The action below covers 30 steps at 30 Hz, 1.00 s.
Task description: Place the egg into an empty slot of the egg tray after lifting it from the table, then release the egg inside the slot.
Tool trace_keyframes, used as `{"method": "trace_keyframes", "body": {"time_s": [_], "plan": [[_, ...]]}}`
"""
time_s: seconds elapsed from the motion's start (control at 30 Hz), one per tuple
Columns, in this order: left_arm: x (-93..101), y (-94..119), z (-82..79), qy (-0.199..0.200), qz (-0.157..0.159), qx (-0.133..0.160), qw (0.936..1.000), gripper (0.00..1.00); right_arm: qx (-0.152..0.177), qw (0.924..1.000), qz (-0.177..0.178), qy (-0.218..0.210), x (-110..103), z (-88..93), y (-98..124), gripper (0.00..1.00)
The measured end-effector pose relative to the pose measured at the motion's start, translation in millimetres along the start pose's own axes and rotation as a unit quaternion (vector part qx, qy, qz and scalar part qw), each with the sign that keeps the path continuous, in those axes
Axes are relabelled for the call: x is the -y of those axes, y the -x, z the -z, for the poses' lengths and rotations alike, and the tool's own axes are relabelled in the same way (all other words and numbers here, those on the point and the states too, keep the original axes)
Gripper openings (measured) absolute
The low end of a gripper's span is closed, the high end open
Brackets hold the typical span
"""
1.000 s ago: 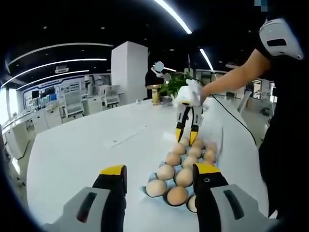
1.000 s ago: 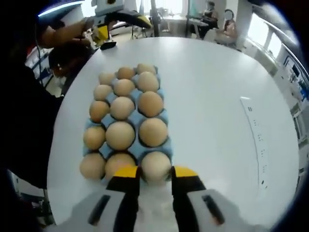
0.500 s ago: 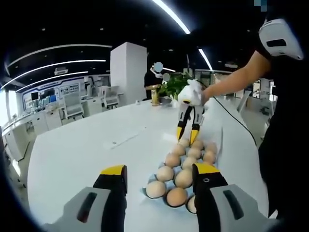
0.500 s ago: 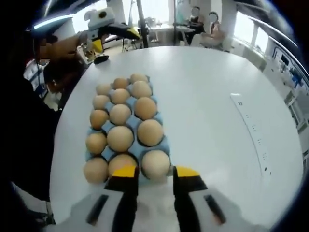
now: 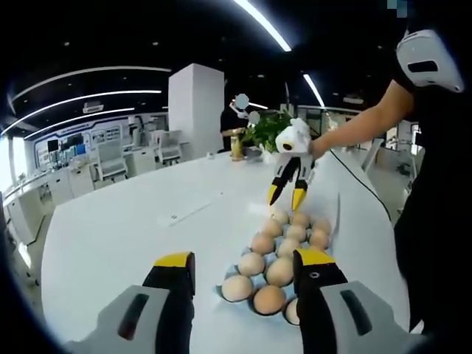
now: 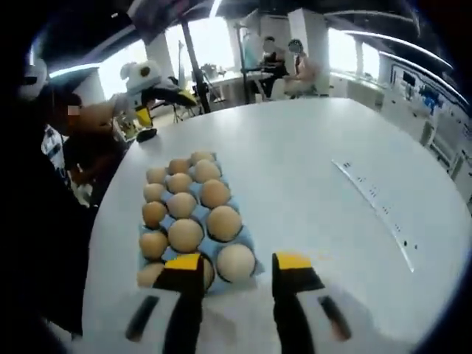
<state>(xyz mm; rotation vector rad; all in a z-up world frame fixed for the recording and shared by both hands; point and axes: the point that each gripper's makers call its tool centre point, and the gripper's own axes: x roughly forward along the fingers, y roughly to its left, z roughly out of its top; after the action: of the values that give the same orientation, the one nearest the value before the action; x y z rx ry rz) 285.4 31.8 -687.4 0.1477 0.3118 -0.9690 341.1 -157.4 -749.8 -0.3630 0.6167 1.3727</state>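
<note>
Hiding nearest egg (image 6: 236, 259), right gripper (image 6: 237, 267) jaws parted

- The left gripper (image 5: 243, 267), grey-bodied with black jaws capped in yellow, rises from the bottom of the left gripper view; its jaws stand wide apart with nothing between them.
- The right gripper (image 6: 238, 262), of the same grey, black and yellow build, has its jaws parted and empty in the right gripper view.
- In the left gripper view the right gripper (image 5: 288, 194) hangs tips-down, its two yellow tips spread, under a white housing.
- The person's bare right forearm (image 5: 361, 124) reaches in from the right to hold it.
- In the right gripper view the left gripper (image 6: 151, 80) appears far off at upper left, held in the person's left hand (image 6: 103, 115); its jaw state is unclear there.
</note>
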Motion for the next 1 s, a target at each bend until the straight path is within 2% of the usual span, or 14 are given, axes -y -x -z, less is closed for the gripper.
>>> {"method": "trace_keyframes", "body": {"time_s": [0.07, 0.1, 0.13, 0.2, 0.27, 0.53, 0.87, 1.0], "plan": [[-0.3, 0, 0.9, 0.0, -0.001, -0.001, 1.0, 0.54, 0.051, 0.9987, 0.0, -0.003, -3, -12.6, 0, 0.59], [-0.6, 0, 1.0, 0.0, -0.001, -0.001, 1.0, 0.54, 0.075, 0.9972, 0.004, 0.001, -3, -19.1, 0, 0.73], [-0.1, 0, 1.0, 0.002, 0.0, 0.0, 1.0, 0.54, 0.113, 0.9934, 0.008, -0.012, -4, -29.2, 1, 0.81], [0.1, 0, 1.0, 0.0, 0.0, 0.0, 1.0, 0.54, 0.105, 0.9943, 0.018, -0.004, -2, -27.0, 3, 0.88], [0.4, 0, 0.8, 0.002, 0.001, 0.001, 1.0, 0.54, 0.1, 0.9949, 0.012, -0.009, -7, -24.9, 0, 0.97], [0.7, 1, 0.0, 0.002, -0.001, 0.002, 1.0, 0.55, 0.087, 0.9962, -0.003, 0.004, -21, -17.2, -1, 1.0], [3.7, 2, -2.2, -0.001, 0.002, 0.004, 1.0, 0.57, 0.087, 0.9962, 0.0, -0.001, -22, -15.3, 5, 1.0], [7.6, 2, -3.4, -0.001, 0.004, 0.004, 1.0, 0.57, 0.087, 0.9962, -0.002, 0.002, -29, -14.0, 7, 0.99]]}}
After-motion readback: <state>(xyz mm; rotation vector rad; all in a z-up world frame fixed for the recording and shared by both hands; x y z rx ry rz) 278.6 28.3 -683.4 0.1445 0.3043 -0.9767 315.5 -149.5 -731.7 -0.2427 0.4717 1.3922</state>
